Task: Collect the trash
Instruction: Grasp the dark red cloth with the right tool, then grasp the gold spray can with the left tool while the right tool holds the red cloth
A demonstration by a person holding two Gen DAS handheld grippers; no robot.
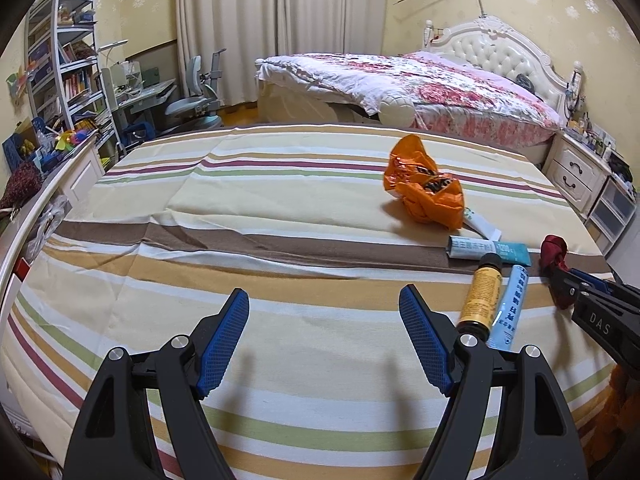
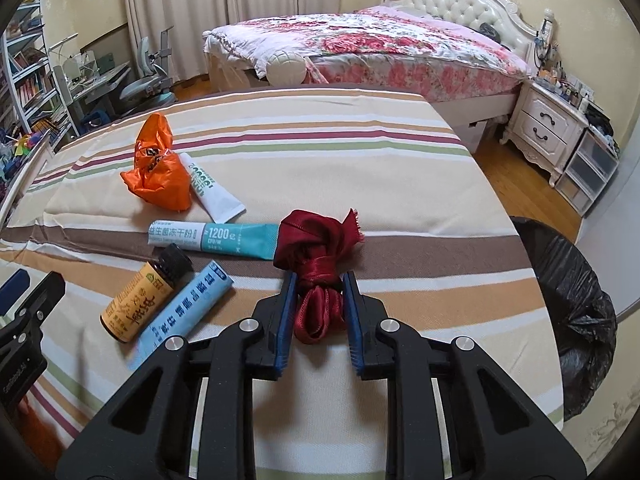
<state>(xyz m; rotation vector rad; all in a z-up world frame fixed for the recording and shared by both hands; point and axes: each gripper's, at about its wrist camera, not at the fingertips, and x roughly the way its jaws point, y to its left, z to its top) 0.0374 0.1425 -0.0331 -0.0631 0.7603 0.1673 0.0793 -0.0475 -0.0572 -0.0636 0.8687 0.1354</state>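
A knotted dark red ribbon bundle (image 2: 316, 240) lies on the striped bed sheet (image 2: 420, 208), and my right gripper (image 2: 320, 280) is shut on its lower loops. Left of it lie a teal and white sachet (image 2: 212, 236), a yellow bottle with a black cap (image 2: 140, 300), a light blue tube (image 2: 184, 312), a white tube (image 2: 212, 192) and a crumpled orange plastic bag (image 2: 160, 172). My left gripper (image 1: 324, 292) hangs open over bare sheet, with the bottle (image 1: 480, 296) just to the right of its right finger.
A bin lined with a black bag (image 2: 568, 280) stands off the bed's right edge. Beyond are a second bed with a floral quilt (image 2: 380, 48), a white nightstand (image 2: 544, 124), a desk with a chair (image 1: 192, 100) and a bookshelf (image 1: 68, 64).
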